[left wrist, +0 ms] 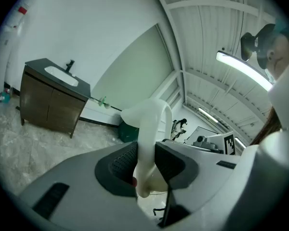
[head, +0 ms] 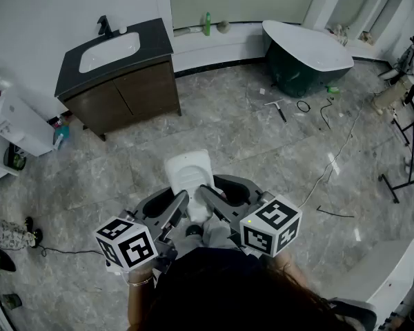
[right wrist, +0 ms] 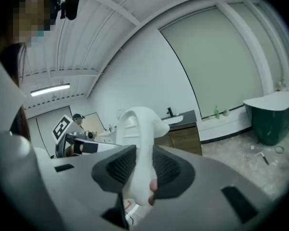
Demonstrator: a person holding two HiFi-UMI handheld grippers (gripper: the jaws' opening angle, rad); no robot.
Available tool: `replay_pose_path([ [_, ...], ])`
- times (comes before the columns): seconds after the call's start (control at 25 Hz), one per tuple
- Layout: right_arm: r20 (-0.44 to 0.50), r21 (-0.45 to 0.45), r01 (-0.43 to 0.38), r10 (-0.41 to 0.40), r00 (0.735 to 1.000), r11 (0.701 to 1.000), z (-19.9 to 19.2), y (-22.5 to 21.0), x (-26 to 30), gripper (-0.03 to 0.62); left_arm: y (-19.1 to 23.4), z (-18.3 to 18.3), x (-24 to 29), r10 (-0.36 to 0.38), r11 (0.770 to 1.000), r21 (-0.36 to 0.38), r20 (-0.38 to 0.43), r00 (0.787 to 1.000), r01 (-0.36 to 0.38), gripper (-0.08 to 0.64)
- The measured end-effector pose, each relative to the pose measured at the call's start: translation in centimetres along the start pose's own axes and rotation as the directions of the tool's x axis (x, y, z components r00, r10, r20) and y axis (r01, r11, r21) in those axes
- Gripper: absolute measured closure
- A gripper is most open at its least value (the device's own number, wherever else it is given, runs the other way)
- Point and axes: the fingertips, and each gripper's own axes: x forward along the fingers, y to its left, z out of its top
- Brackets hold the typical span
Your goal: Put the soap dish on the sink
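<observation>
A white plastic soap dish (head: 188,172) hangs over the marble floor, close in front of me, held by both grippers at once. My left gripper (head: 181,201) is shut on its left edge; in the left gripper view the dark pads (left wrist: 121,163) clamp the dish (left wrist: 151,124). My right gripper (head: 204,194) is shut on the right edge, and in the right gripper view the dish (right wrist: 140,129) rises between the pads (right wrist: 166,166). The white sink (head: 110,51) is set in a dark-topped wooden vanity at the far left, well away from the dish, with a black tap (head: 105,26) behind it.
A dark green bathtub (head: 307,50) stands at the far right. A white appliance (head: 17,123) leans by the left wall. Cables (head: 331,158) and small tools lie on the floor at right, near a black metal stand (head: 407,158). A green bottle (head: 207,23) sits on the back ledge.
</observation>
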Motion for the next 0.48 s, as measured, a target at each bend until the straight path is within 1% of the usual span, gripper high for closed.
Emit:
replay_pose_path([
  [0.36, -0.006, -0.012, 0.008, -0.008, 1.000, 1.000, -0.9, -0.4, 0.2, 0.472, 0.6, -0.9, 0.4, 0.001, 1.000, -0.001, -0.003, 1.000, -0.001, 0.453],
  [0.48, -0.012, -0.014, 0.001, -0.001, 1.000, 1.000, -0.7, -1.2, 0.3, 0.472, 0.6, -0.7, 1.2, 0.001, 1.000, -0.007, -0.001, 1.000, -0.001, 0.453],
])
